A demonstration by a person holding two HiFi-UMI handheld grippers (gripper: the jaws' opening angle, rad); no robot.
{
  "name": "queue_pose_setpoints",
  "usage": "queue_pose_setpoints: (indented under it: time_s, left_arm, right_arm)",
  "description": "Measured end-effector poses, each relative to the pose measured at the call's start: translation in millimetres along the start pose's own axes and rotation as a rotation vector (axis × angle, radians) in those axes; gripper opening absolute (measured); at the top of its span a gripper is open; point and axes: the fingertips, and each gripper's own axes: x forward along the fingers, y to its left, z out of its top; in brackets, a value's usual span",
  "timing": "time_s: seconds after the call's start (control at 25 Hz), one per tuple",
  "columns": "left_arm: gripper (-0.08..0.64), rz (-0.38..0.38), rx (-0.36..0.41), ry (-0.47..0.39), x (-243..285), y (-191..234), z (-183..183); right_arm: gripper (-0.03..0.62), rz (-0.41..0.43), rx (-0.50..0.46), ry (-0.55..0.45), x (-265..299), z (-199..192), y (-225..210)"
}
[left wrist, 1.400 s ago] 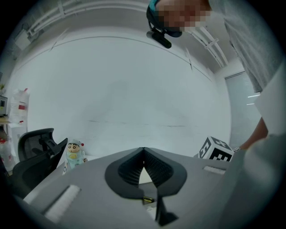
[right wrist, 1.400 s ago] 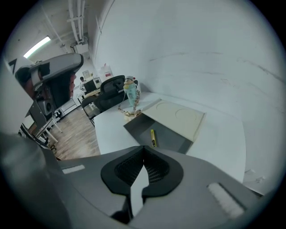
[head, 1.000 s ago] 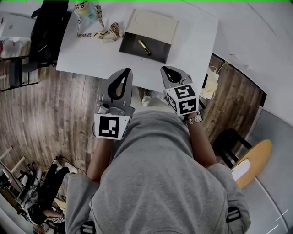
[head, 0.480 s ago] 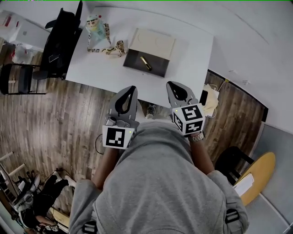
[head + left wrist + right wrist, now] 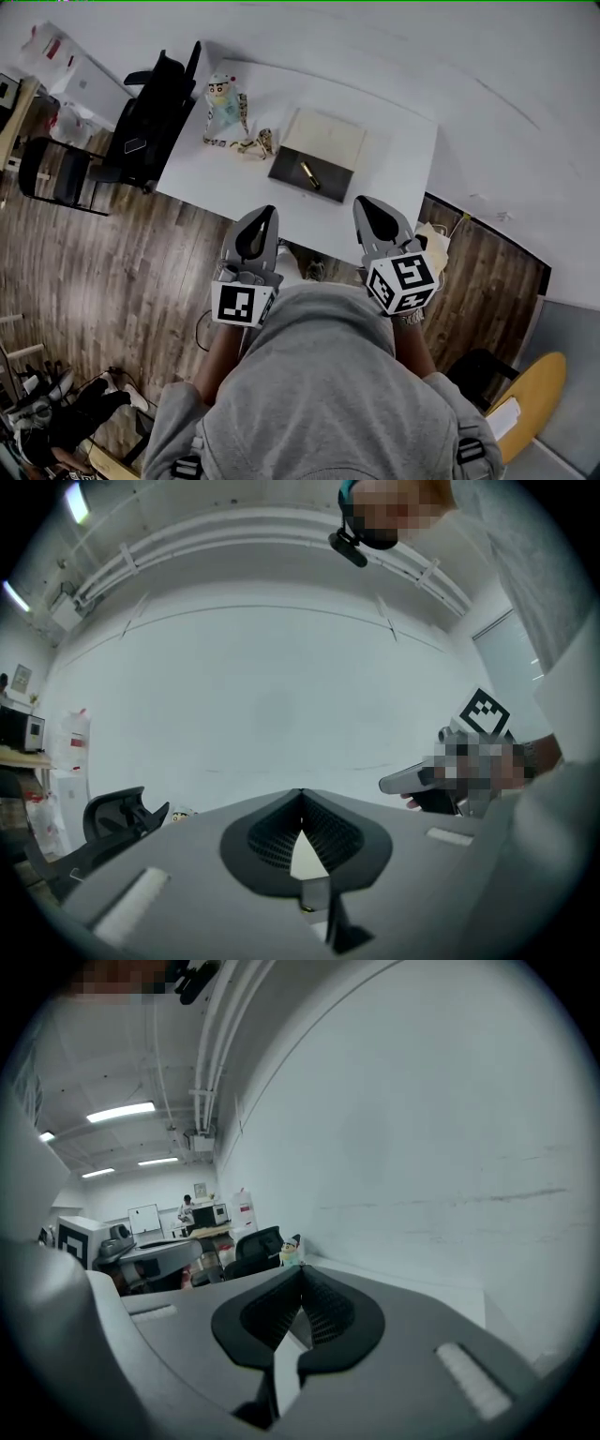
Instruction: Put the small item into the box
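Observation:
An open box (image 5: 330,139) with a pale lid and a dark inside stands on the white table (image 5: 398,159). A small gold item (image 5: 308,173) lies inside it. Both grippers hang close to my chest, short of the table's near edge and well apart from the box. My left gripper (image 5: 267,212) is shut, tips touching, with nothing in it. My right gripper (image 5: 365,201) is shut and empty too. In the left gripper view the jaws (image 5: 300,793) meet at the tip, and the right gripper (image 5: 441,780) shows beside them. The right gripper view shows its jaws (image 5: 302,1267) closed.
A cartoon figurine (image 5: 223,101) and a spotted toy (image 5: 257,145) stand left of the box. A black office chair (image 5: 150,122) sits at the table's left end. Wood floor lies under me; a yellow round stool (image 5: 530,394) is at the lower right.
I have backed away from the table, which now looks smaller and farther. Both grippers came back with me, still shut. The gold item stays in the box.

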Motion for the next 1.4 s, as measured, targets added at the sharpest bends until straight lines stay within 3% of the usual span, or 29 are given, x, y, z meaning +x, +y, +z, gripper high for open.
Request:
queue_pose_setpoints:
  time_s: [0.24,0.8,1.4]
  left_arm:
    - [0.003,0.020,0.014,-0.041,-4.7,3.0,23.8]
    - [0.003,0.049,0.052,-0.135,-5.9,12.0,70.4]
    - [0.003,0.005,0.054,-0.134,-2.1,-6.9,69.0]
  right_arm:
    - [0.015,0.015,0.006,-0.064,-9.9,28.4,5.5]
    - [0.015,0.019,-0.082,-0.187,-37.4,75.6,13.6]
    - [0.015,0.053,-0.095,-0.194,-38.4,70.2,25.9]
